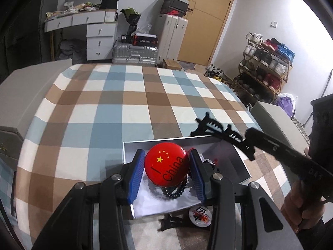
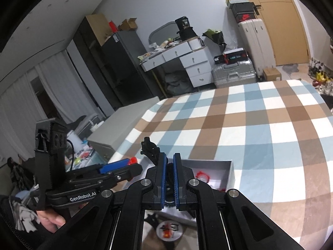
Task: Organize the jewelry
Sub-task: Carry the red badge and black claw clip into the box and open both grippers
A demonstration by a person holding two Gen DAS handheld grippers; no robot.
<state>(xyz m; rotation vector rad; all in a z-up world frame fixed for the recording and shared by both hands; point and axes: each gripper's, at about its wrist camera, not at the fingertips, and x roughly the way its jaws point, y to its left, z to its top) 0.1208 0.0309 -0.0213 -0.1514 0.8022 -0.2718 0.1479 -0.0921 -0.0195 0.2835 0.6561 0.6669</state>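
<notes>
Resting between left gripper pads — red badge, over box.

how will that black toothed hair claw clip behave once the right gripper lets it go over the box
The black toothed hair claw clip looks like thin rigid plastic, so probably light and stiff. Its teeth could snag the black coiled hair tie in the white open box. Pinched at one end by the right gripper, it may swing.

The red badge is glossy and smooth, apparently hard plastic or enamelled metal. The box looks like matt grey card. The checked bedcover is soft matt cloth. The hair clip is black, toothed plastic. Ribbed blue pads line the left gripper.
</notes>
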